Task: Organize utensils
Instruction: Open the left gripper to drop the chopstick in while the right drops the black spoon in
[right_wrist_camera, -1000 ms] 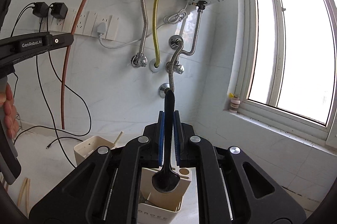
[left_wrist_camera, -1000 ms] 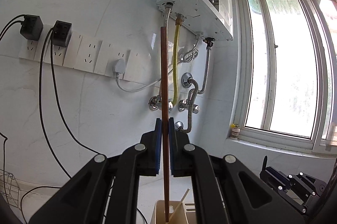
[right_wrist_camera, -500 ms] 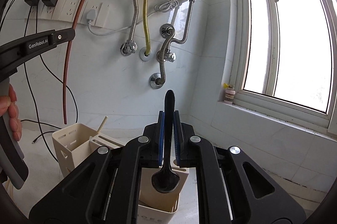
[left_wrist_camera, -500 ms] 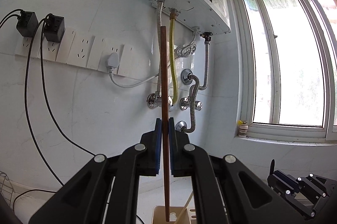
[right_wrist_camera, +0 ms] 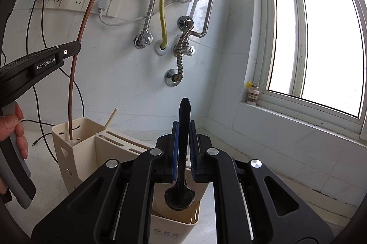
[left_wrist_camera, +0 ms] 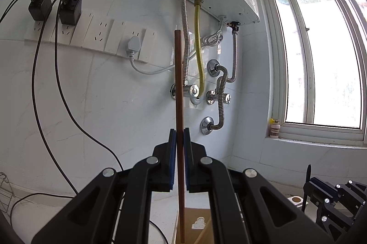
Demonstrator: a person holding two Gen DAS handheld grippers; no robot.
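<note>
Brown and upright at frame centre, the chopstick (left_wrist_camera: 179, 129) is clamped in the left gripper (left_wrist_camera: 179, 161), its lower tip inside the cream utensil holder (right_wrist_camera: 75, 147) at lower left. Right gripper (right_wrist_camera: 183, 150) pinches the black spoon (right_wrist_camera: 182, 166), bowl down over the holder's front compartment (right_wrist_camera: 181, 221) at bottom centre.

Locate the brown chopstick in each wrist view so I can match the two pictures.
Left wrist: brown chopstick upright at centre, clamped in the left gripper.
Right wrist: at far left, its lower tip inside the beige holder.
Shared landmark: the yellow hose.
</note>
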